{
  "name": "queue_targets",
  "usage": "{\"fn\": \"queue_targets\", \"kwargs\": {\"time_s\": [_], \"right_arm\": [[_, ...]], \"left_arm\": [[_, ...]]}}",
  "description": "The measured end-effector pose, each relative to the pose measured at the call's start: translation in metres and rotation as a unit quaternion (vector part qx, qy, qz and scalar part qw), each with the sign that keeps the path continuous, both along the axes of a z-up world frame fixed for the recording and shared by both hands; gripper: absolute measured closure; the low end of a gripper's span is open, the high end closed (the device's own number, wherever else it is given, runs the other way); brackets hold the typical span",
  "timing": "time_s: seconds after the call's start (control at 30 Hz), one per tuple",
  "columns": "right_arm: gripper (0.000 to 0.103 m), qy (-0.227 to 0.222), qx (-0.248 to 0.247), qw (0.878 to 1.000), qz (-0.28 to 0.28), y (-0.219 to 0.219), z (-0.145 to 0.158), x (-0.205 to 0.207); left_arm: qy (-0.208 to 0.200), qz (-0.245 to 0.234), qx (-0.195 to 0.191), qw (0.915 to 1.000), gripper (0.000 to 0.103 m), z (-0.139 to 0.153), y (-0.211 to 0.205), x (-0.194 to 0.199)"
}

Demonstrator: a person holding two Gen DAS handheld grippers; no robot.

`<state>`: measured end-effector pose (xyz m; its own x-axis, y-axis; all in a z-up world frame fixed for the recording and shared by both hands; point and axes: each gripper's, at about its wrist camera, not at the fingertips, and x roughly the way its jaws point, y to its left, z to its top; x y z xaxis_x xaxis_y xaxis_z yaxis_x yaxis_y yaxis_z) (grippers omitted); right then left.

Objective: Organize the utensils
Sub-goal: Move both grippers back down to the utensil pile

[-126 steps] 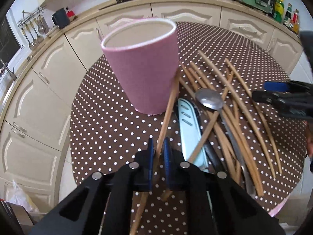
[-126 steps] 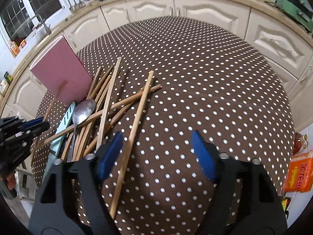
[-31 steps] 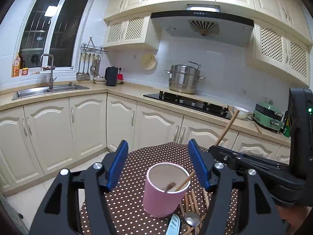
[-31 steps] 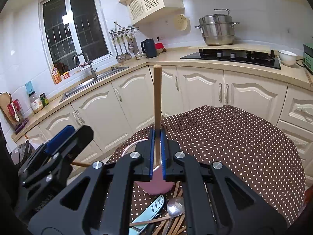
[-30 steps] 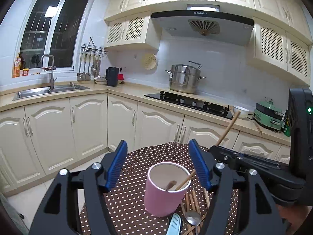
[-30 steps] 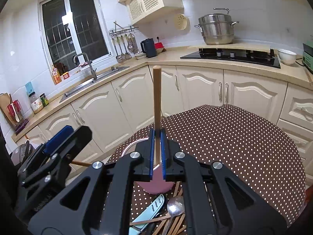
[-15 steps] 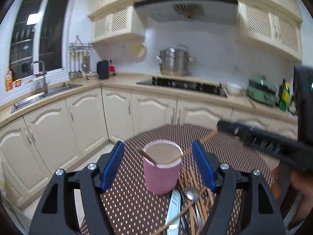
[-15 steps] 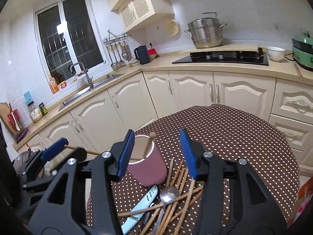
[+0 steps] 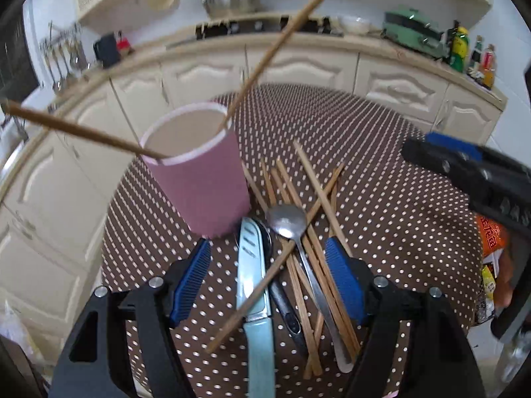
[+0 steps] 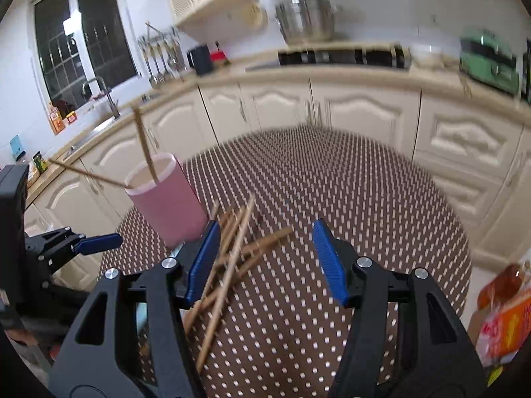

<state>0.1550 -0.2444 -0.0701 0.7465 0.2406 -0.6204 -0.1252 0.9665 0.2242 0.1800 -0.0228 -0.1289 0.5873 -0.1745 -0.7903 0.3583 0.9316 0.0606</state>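
Directly ahead of the left claw (image 9: 267, 285), whose jaws are spread wide and hold nothing, the loose utensils lie in a heap on the polka-dot bench (image 9: 391, 205): a light-blue knife (image 9: 254, 285), a metal spoon (image 9: 288, 222) and a fan of wooden chopsticks (image 9: 318, 252). Their long axes run roughly along the claw's line of sight, handles toward it, with one chopstick laid diagonally across the knife. The pink cup (image 9: 199, 179) stands just beyond and to the left of the gap, with two chopsticks already leaning out of it.

The right claw (image 10: 265, 262) is likewise spread and empty; only chopsticks (image 10: 229, 262) are seen at its left finger, the cup (image 10: 169, 205) farther left. The knife and spoon are judged nearer the left claw, and a lengthwise approach would have to be turned so the jaws close across a handle.
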Motion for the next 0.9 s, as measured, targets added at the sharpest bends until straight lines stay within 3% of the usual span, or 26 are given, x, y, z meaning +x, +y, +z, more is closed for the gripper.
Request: {"fn": "queue_targets", "kwargs": {"time_s": [0.27,0.43,0.6,0.67,0.77,0.9], "right_arm": [[0.045,0.096,0.025,0.994,0.046,0.012,-0.049,0.025],[0.065,0.129,0.061,0.987,0.069,0.023,-0.062,0.042],[0.069,0.148,0.058,0.984,0.079,0.033,-0.064,0.058],[0.072,0.16,0.055,0.982,0.086,0.038,-0.068,0.065],[0.09,0.161,0.063,0.981,0.087,0.038,-0.068,0.07],[0.094,0.155,0.079,0.981,0.086,0.027,-0.065,0.069]], "left_arm": [[0.024,0.031,-0.009,0.9992,0.033,-0.012,0.007,0.009],[0.035,0.037,-0.027,0.9983,0.033,-0.01,0.015,0.01],[0.078,0.037,-0.063,0.9943,0.045,-0.016,0.016,0.02],[0.087,0.039,-0.063,0.9934,0.045,-0.02,0.011,0.026],[0.092,0.036,-0.063,0.9931,0.045,-0.025,0.001,0.029],[0.108,0.034,-0.057,0.9919,0.05,-0.03,-0.014,0.041]]}}
